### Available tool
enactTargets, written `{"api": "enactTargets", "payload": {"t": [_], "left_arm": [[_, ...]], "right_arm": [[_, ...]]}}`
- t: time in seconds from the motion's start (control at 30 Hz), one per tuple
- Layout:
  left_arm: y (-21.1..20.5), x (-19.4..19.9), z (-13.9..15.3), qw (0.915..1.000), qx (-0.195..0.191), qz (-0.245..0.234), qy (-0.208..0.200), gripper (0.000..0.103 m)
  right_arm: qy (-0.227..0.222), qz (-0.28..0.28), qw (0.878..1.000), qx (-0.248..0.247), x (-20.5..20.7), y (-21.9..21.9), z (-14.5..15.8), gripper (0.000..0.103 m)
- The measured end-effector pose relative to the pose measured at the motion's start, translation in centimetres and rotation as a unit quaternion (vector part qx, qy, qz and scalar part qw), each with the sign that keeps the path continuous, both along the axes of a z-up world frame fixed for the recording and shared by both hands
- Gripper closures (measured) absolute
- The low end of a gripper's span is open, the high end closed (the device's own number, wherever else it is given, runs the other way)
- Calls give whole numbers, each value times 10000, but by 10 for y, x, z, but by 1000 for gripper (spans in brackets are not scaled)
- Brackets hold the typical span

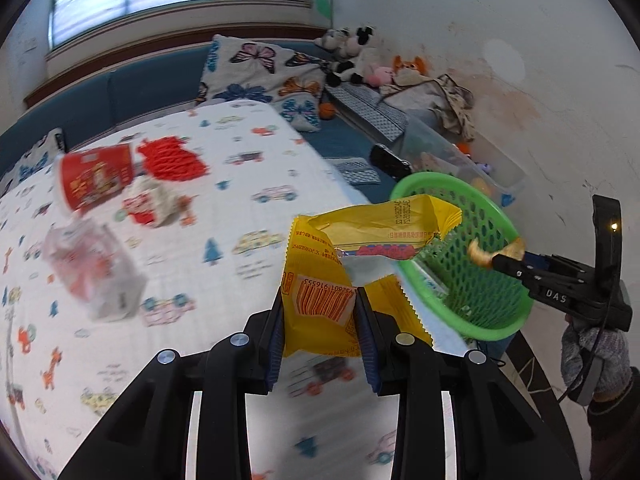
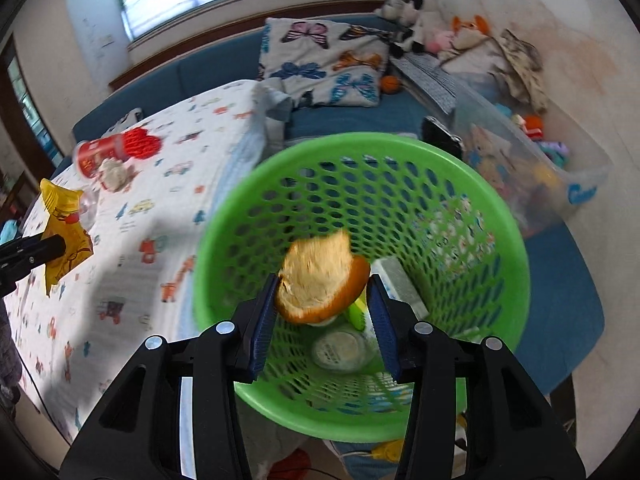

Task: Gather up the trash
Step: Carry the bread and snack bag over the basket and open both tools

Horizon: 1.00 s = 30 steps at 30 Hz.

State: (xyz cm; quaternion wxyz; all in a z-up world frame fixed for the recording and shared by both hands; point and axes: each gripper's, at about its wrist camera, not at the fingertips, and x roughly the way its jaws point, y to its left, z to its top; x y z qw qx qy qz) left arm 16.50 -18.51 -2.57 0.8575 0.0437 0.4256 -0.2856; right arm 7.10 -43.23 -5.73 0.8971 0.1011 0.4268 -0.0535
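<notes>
Nearest us, low in the left wrist frame, our left gripper (image 1: pixel 318 320) is clenched on one yellow snack wrapper (image 1: pixel 320 304), held above the printed bedsheet (image 1: pixel 240 208). Low in the right wrist frame, our right gripper (image 2: pixel 322 304) grasps one piece of bread (image 2: pixel 322 280) over the mouth of the green mesh basket (image 2: pixel 500 216), at frame centre. Inside the basket we count one round white lid-like item (image 2: pixel 340 350), one pale flat box (image 2: pixel 400 284) and something yellow-green, though blur makes these uncertain. On the sheet at upper left lie one red cup (image 1: pixel 96 178), one red net (image 1: pixel 174 158), one crumpled wad (image 1: pixel 150 202) and one clear bag (image 1: pixel 94 272). Right of the basket, one clear plastic bin (image 2: pixel 576 188) holds toys.
</notes>
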Motion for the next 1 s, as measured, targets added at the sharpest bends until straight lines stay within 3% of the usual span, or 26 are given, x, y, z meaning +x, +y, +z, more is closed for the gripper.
{"api": "enactTargets", "payload": {"t": [0.63, 1.0], "left_arm": [[-111, -2, -9, 9964, 261, -800, 61, 70], [-142, -10, -23, 9941, 369, -1006, 178, 59]], "right_arm": [[-276, -311, 9991, -8, -44, -23, 18, 34], [-321, -393, 9987, 22, -57, -29, 19, 32]]}}
